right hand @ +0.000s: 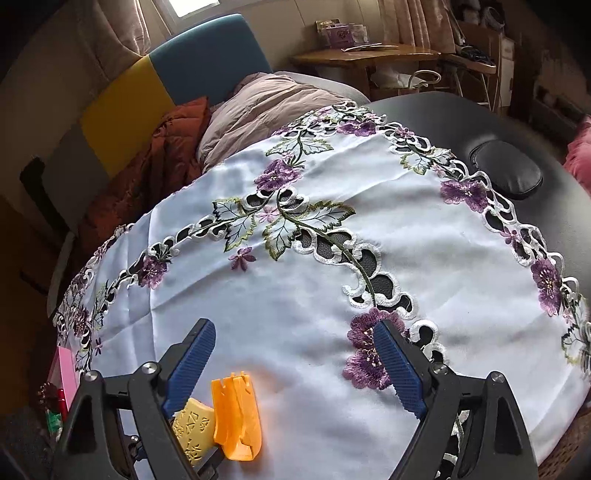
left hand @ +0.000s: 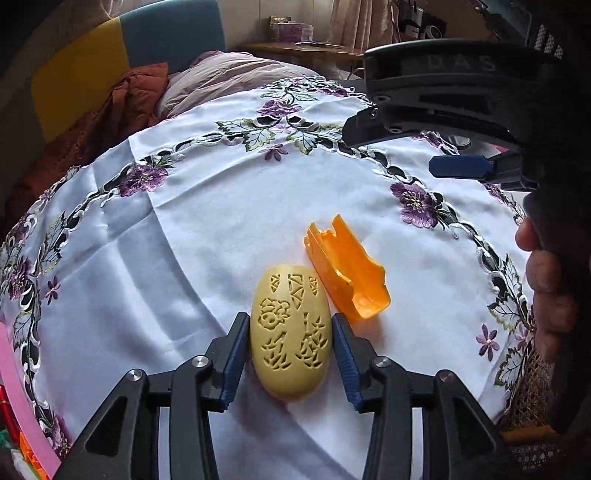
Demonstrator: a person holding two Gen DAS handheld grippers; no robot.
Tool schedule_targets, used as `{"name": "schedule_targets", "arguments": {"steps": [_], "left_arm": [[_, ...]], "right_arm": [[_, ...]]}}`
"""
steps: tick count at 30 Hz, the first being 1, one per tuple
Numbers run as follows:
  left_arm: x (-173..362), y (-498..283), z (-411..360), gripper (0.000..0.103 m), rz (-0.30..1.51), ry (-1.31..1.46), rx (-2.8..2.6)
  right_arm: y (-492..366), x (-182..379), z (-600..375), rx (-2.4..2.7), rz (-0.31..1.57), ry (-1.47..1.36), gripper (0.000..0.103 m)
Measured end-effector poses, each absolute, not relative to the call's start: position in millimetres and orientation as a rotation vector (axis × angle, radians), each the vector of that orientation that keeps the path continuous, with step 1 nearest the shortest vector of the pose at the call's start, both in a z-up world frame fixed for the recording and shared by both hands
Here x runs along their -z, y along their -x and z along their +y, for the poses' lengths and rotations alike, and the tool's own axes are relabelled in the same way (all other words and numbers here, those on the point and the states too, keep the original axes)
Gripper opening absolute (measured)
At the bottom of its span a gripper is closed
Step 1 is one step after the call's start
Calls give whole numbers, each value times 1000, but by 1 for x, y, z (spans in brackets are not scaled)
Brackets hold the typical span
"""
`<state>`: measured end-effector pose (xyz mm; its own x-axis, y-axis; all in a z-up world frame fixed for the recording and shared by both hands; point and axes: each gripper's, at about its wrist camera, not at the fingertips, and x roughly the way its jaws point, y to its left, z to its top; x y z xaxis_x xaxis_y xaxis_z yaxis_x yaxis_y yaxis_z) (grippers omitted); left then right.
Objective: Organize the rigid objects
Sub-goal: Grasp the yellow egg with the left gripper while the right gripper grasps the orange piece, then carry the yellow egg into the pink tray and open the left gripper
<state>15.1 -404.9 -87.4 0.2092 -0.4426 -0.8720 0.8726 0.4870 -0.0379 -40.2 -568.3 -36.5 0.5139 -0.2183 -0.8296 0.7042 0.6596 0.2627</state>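
A pale yellow carved oval piece (left hand: 290, 334) was laid flat on the cloth. An orange open-sided shell (left hand: 347, 267) was laid just beside it.

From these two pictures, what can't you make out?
- Egg: right view, mostly hidden behind the right gripper's left finger.
- Left gripper: left view, can't tell if its pads touch the egg.
- Orange piece: its underside, both views.
- Desk boxes: too small.

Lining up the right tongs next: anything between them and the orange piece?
Only bare white tablecloth between the open right tongs and the orange piece, in the right wrist view.
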Motion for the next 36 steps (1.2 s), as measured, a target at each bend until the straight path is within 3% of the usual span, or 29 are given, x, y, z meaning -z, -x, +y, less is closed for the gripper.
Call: {"name": "schedule_targets", "arguments": {"steps": [14,22,24,25,26,32,36], "left_arm": [[89,-18,-303,44,946,-263,761],[93,-12,-301,44,889,-280,765],[93,-12,-300,44,890,-270,768],[93,-12,-298,44,888,-264,767],[93,-11,-298,44,886,-262,766],[93,-12,-296,44,893,-243,765],[93,-11,-296,44,886,-241,761]], "right_arm": [[17,55,-542,435,995,-577,88],[4,72,-521,347,1095,-512,84],[0,79,-515,323,1139,-484,74],[-2,79,-508,322,1146,-421,44],[-5,79,-500,305,1150,-355,25],[-14,81,-462,170,1164,-192,26],[-11,84,-471,161,1163,-271,26]]}}
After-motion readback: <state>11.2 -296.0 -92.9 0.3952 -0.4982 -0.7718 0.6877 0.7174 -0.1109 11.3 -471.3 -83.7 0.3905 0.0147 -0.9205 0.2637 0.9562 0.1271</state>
